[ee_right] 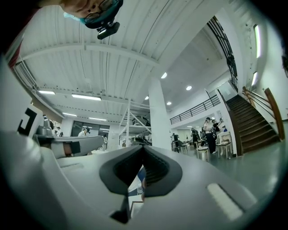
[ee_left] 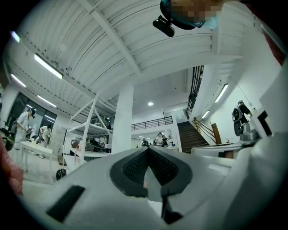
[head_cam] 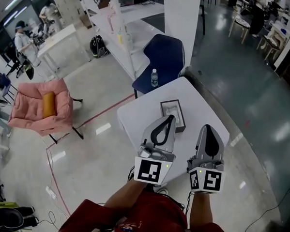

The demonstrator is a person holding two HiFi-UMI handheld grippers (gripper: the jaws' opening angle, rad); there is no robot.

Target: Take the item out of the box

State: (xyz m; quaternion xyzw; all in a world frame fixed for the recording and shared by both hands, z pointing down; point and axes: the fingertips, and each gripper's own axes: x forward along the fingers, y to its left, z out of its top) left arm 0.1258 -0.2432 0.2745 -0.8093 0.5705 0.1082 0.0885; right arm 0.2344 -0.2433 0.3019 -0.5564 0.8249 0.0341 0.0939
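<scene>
A small dark-rimmed open box (head_cam: 163, 107) lies on the white table (head_cam: 135, 118), with a pale item (head_cam: 176, 109) resting inside it. My left gripper (head_cam: 171, 119) reaches over the box's near side, its tips above the box, and its jaws are shut with nothing between them. In the left gripper view the left gripper (ee_left: 147, 148) points slightly upward into the hall, so the box is hidden there. My right gripper (head_cam: 207, 127) hovers to the right of the box, shut and empty. The right gripper (ee_right: 143, 148) also looks out over the room.
A blue chair (head_cam: 165, 56) carrying a water bottle (head_cam: 154, 78) stands just beyond the table's far corner. A white pillar (head_cam: 181, 23) rises behind it. A pink armchair (head_cam: 39, 105) sits far left on the floor. The table's right edge (head_cam: 222, 123) is close to my right gripper.
</scene>
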